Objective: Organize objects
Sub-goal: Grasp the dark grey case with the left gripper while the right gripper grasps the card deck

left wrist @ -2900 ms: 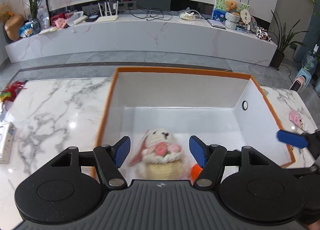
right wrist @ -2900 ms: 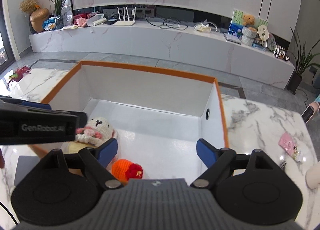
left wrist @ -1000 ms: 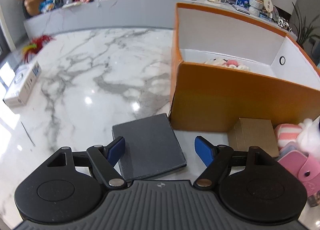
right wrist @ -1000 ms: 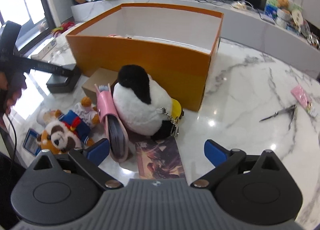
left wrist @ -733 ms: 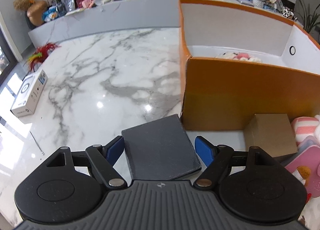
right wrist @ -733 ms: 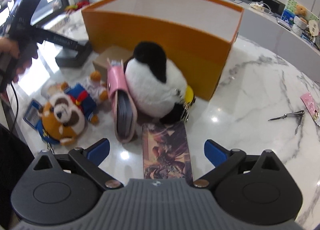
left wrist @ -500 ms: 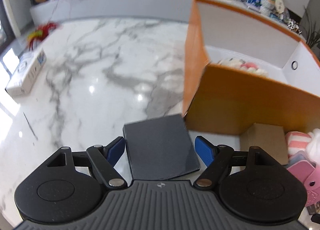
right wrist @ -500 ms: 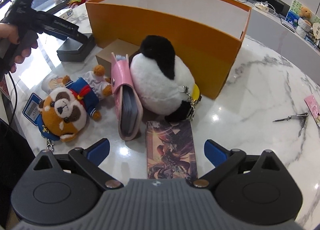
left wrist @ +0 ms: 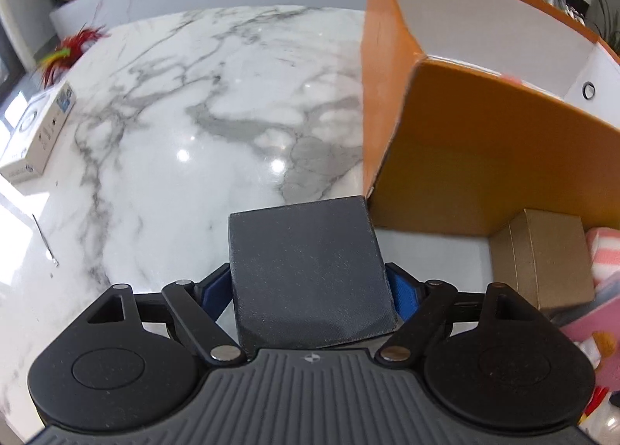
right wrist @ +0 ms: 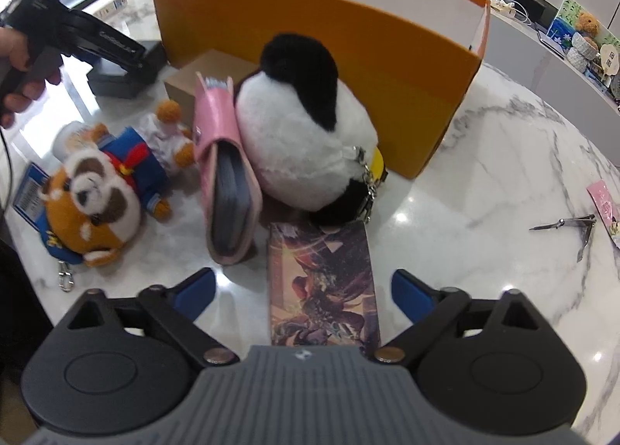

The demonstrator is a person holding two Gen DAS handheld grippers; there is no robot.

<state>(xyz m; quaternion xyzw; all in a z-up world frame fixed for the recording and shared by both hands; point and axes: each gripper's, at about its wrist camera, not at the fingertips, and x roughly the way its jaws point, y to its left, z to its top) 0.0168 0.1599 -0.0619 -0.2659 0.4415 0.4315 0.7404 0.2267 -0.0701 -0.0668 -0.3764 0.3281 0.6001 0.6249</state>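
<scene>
We are looking at a glossy marble worktop (left wrist: 162, 127), its polish throwing back bright spots of light. The dark box (left wrist: 310, 270) is showing a matt, fine-grained, leather-like skin. The orange bin (right wrist: 310, 19) is looking like smooth matt card, white inside. The brown box (left wrist: 550, 255) is appearing as plain matt cardboard. The penguin (right wrist: 298, 135) and the red panda (right wrist: 89, 205) are wearing fuzzy plush. The pink wallet (right wrist: 217, 158) is looking smooth, the card pack (right wrist: 321, 286) printed and slightly shiny, the clippers (right wrist: 573, 228) metal.
</scene>
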